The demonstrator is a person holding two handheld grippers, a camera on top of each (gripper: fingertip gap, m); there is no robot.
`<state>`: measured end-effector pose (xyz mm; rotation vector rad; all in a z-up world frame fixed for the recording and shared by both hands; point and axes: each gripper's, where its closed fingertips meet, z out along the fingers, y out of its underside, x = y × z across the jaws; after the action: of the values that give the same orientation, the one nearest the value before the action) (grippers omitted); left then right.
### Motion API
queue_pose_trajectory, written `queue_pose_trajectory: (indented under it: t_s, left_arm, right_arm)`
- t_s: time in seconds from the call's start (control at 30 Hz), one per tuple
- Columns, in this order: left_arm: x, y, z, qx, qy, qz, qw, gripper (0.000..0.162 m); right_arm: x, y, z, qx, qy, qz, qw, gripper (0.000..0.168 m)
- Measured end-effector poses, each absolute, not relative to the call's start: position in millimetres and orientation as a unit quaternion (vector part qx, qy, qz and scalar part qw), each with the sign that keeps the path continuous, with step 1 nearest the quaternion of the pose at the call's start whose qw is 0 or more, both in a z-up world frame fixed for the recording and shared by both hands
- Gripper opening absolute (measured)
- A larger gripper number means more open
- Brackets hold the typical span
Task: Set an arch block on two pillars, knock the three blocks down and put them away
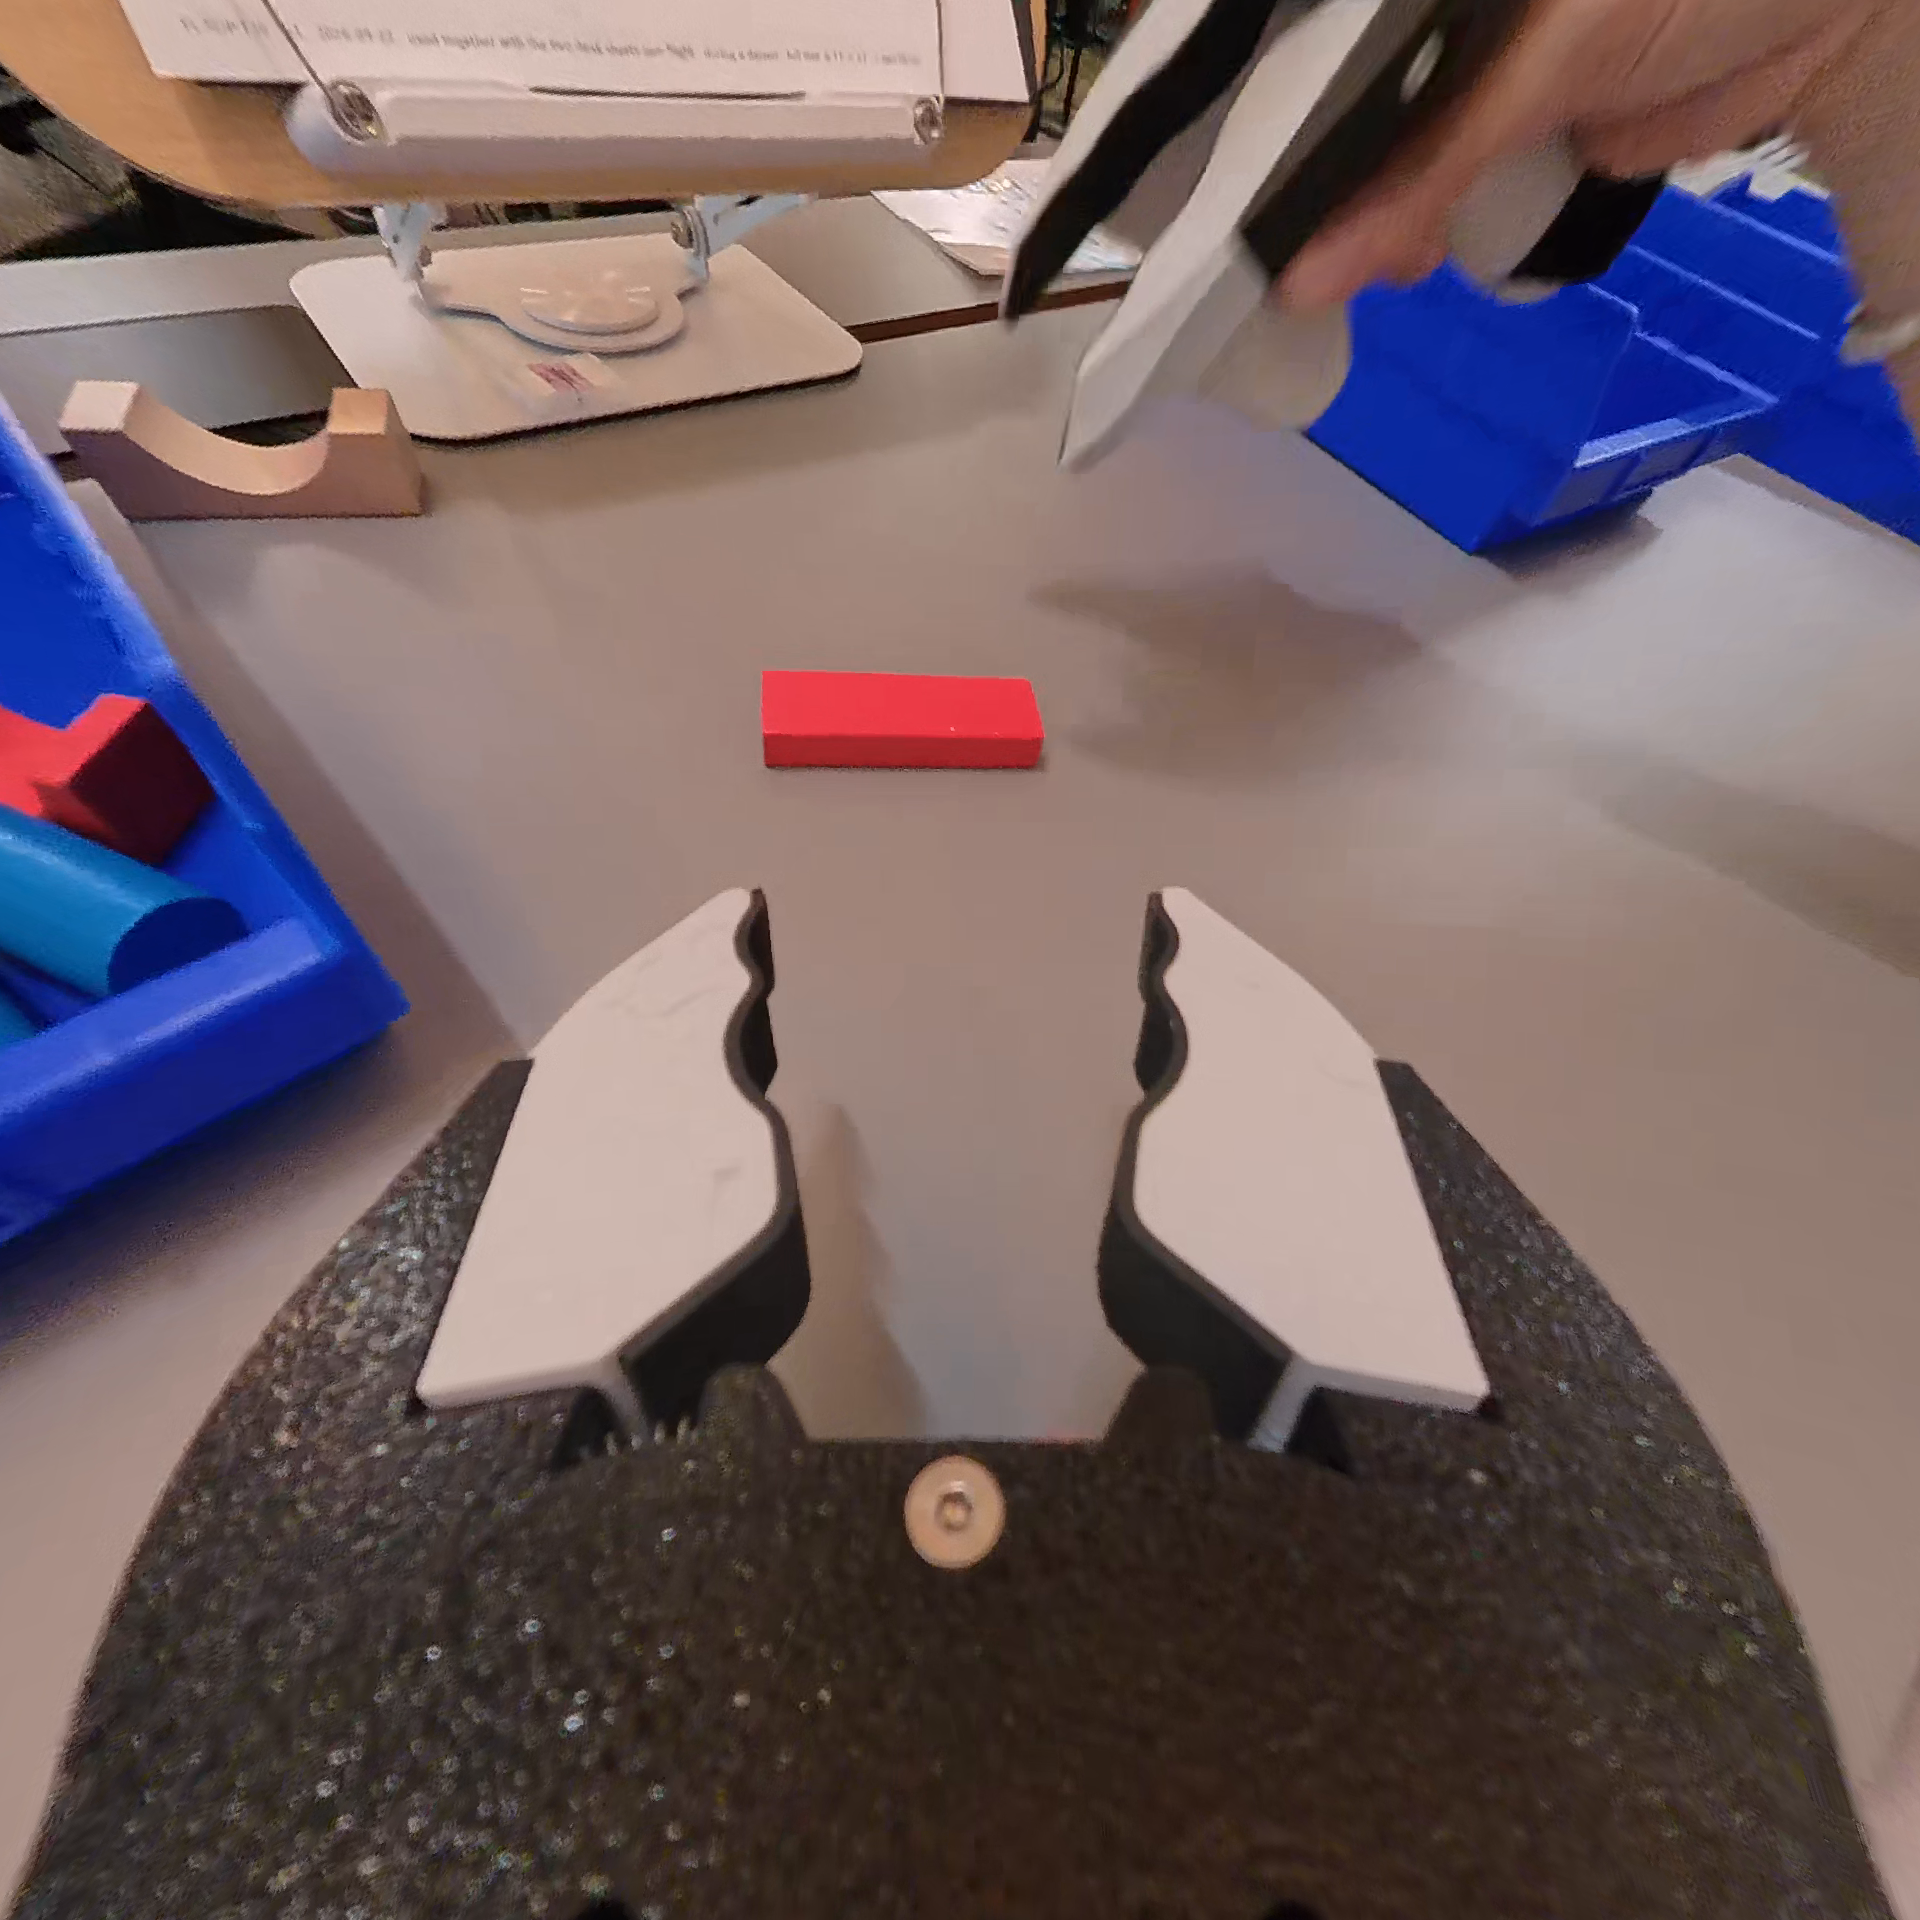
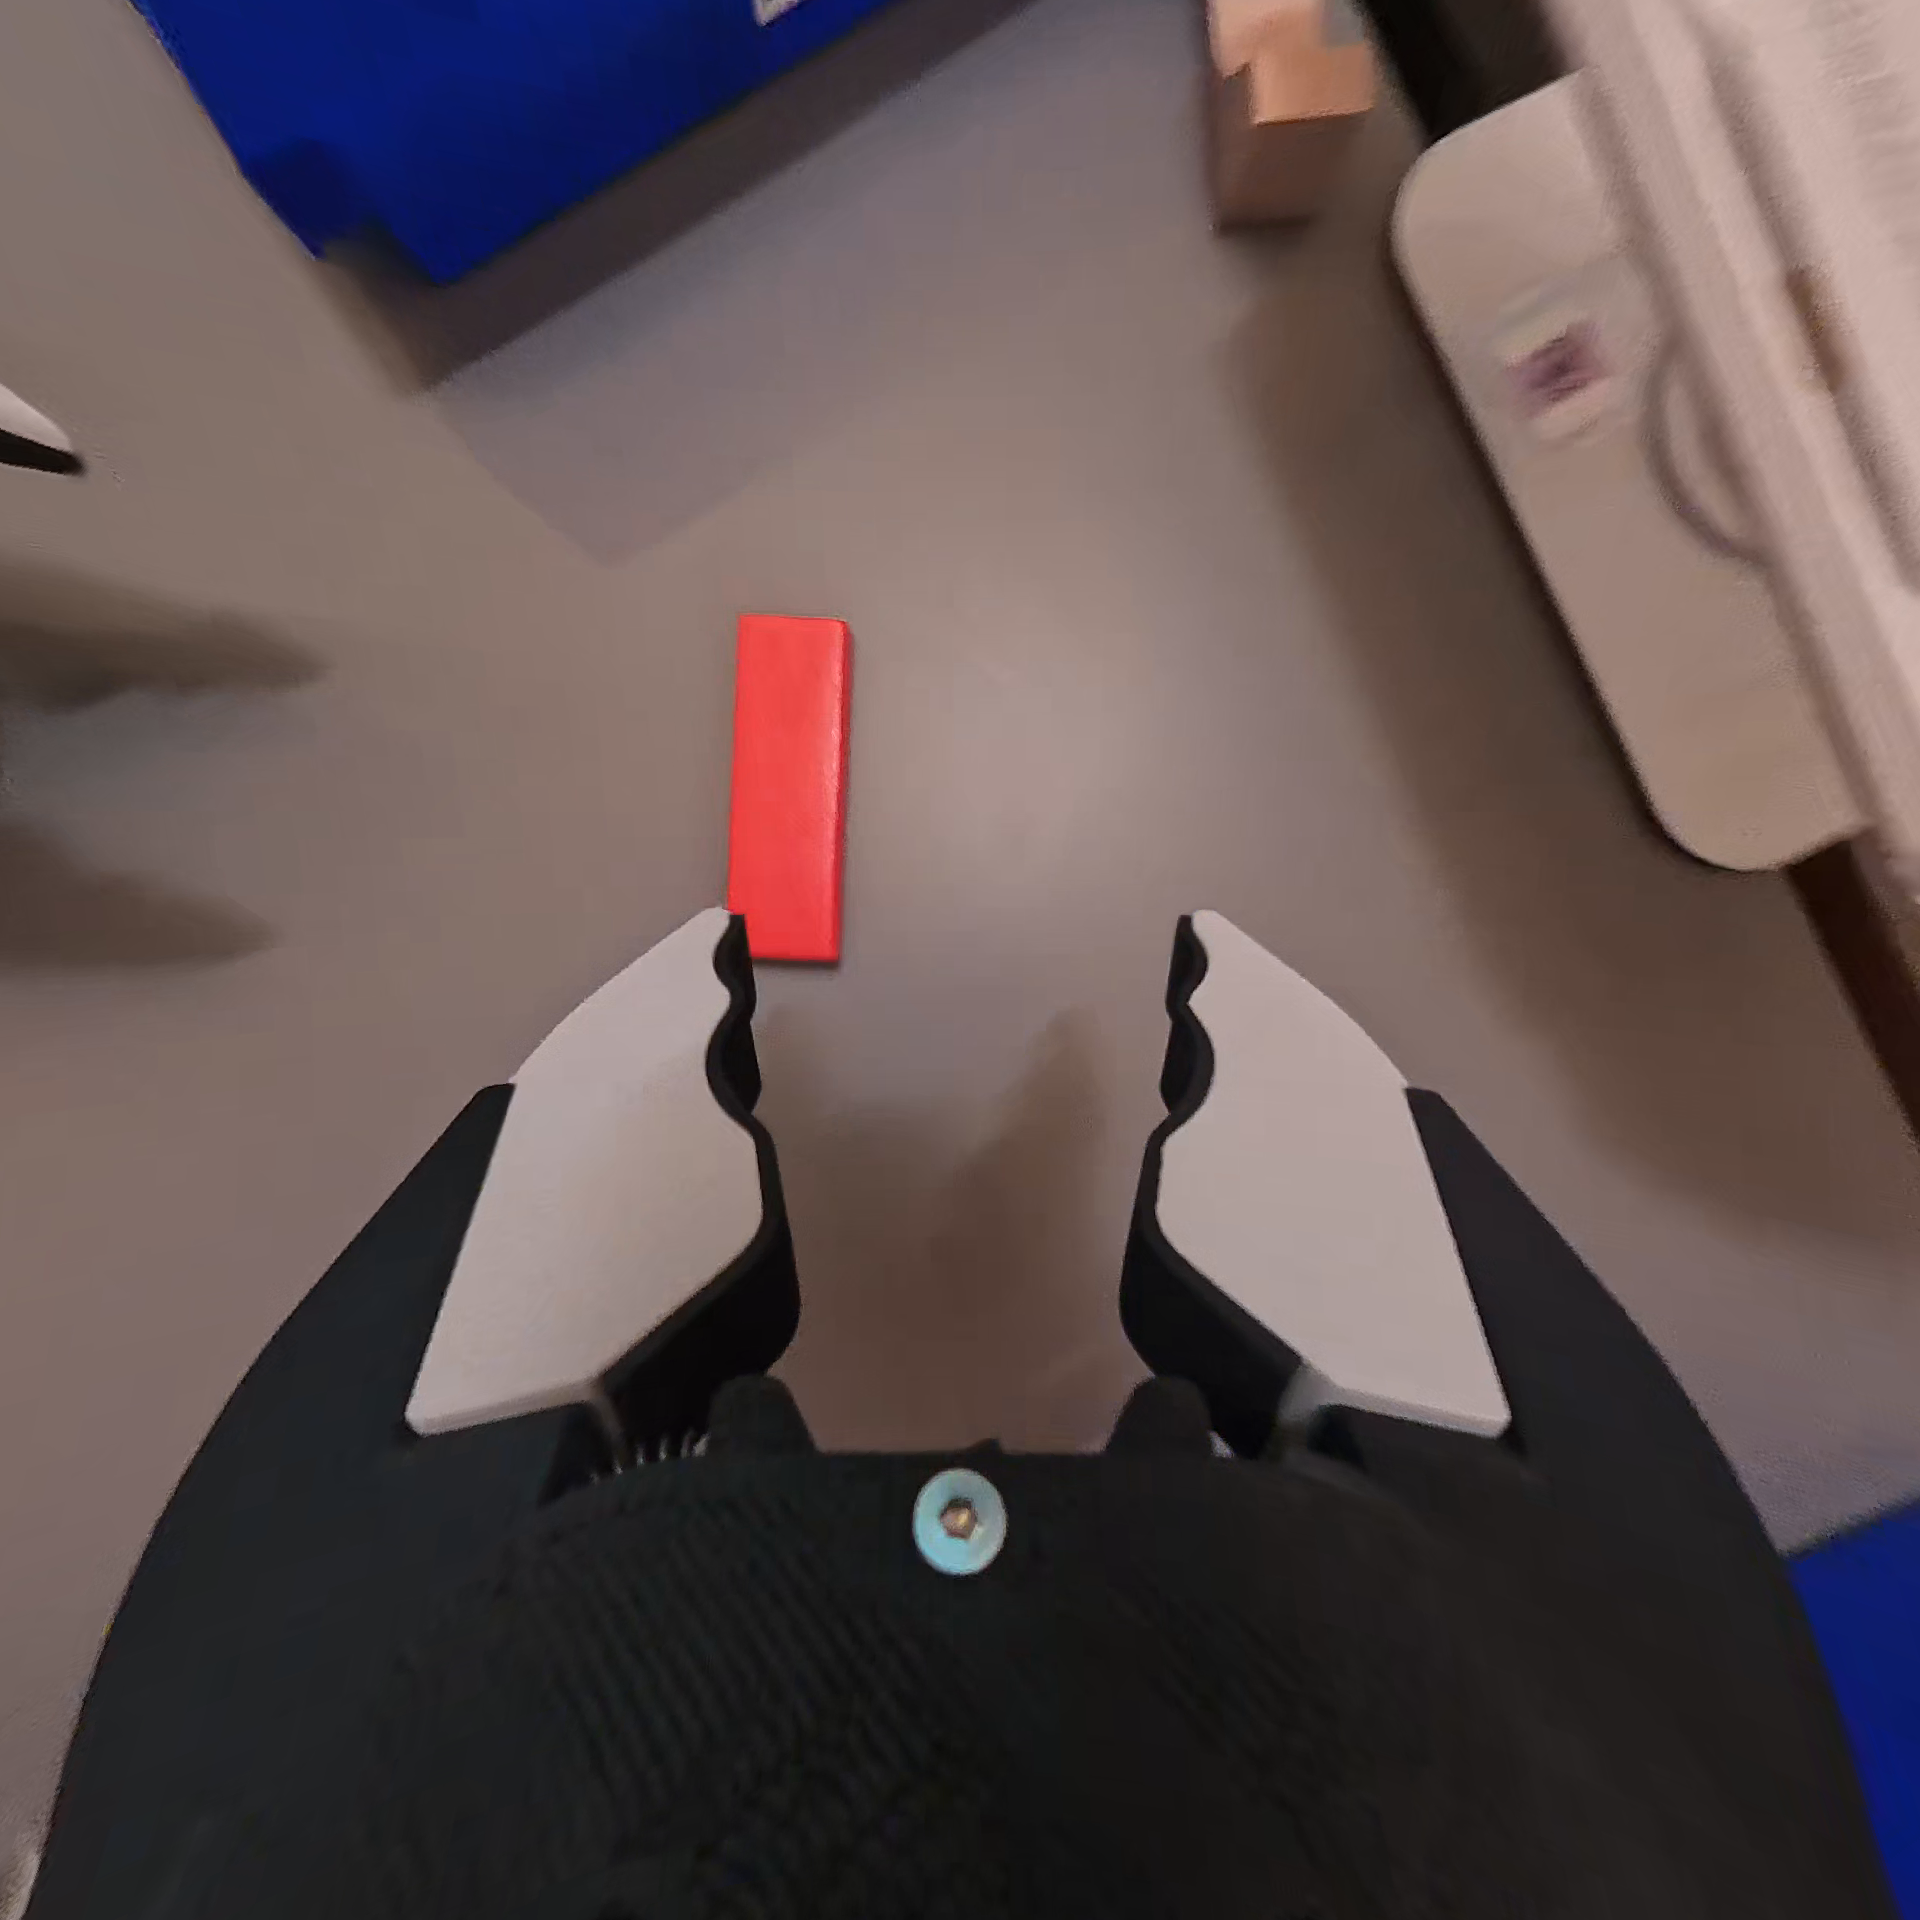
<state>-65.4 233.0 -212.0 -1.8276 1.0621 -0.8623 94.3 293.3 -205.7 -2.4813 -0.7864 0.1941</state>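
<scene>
While my left tool (image 1: pixel 956 904) and right tool (image 2: pixel 961 925) both gape wide and hold nothing, the red block (image 2: pixel 790 790) lies flat on the grey surface (image 2: pixel 1091 727) just ahead of each, untouched, its near end beside my right tool's left fingertip.

The desk (image 1: pixel 1143 1039) has a plain grey-brown top. A flat red block (image 1: pixel 900 719) lies on it near the middle, alone, with bare surface all around it. At the left edge stands a blue bin (image 1: pixel 208 1039) with coloured pieces inside. A second blue bin (image 1: pixel 1538 416) stands at the far right. Behind the red block, on the far left, a wooden arch block (image 1: pixel 244 457) rests on the desk, and just beside it is the white flat base of a stand (image 1: pixel 727 353). Some papers (image 1: pixel 997 223) lie further back.
</scene>
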Motion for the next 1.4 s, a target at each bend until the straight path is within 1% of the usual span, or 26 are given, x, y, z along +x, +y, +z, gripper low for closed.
queue_pose_trajectory:
  t_s: [0.17,0.37,0.43,0.53,0.57,0.8,0.87,0.97,1.07,1.17,1.27,1.4]
  left_arm:
    - [-73,250,-209,-0.727,0.419,-0.322,0.439,0.067]
    - [-75,263,-198,-0.714,0.422,-0.327,0.452,0.067]
    - [-74,266,-195,-0.71,0.424,-0.329,0.456,0.067]
    - [-71,268,-190,-0.702,0.423,-0.341,0.46,0.067]
    - [-70,268,-190,-0.701,0.424,-0.343,0.459,0.067]
    - [-72,269,-191,-0.699,0.433,-0.343,0.454,0.067]
    - [-73,267,-189,-0.699,0.428,-0.351,0.453,0.067]
    - [-73,264,-188,-0.697,0.429,-0.359,0.449,0.067]
    - [-74,263,-187,-0.697,0.433,-0.355,0.447,0.067]
    - [-70,263,-184,-0.702,0.421,-0.368,0.442,0.067]
    - [-62,265,-171,-0.702,0.387,-0.399,0.446,0.067]
    - [-46,262,-148,-0.683,0.331,-0.463,0.458,0.063]
  right_arm:
    - [63,306,-255,-0.927,-0.302,0.043,0.219,0.076]
    - [48,303,-284,-0.935,-0.299,0.037,0.186,0.073]
    - [47,300,-291,-0.936,-0.303,0.033,0.176,0.069]
    - [39,299,-290,-0.934,-0.307,0.049,0.178,0.051]
    - [37,298,-290,-0.932,-0.312,0.054,0.174,0.034]
    - [49,292,-283,-0.93,-0.322,0.03,0.175,0.033]
    - [65,286,-267,-0.932,-0.308,0.027,0.19,0.033]
    - [113,273,-227,-0.939,-0.261,0.009,0.225,0.033]
    - [191,250,-181,-0.95,-0.177,-0.043,0.255,0.033]
    - [273,216,-150,-0.958,-0.082,-0.082,0.262,0.033]
    - [341,182,-152,-0.964,-0.003,-0.099,0.247,0.033]
    - [385,157,-195,-0.972,0.06,-0.07,0.215,0.033]
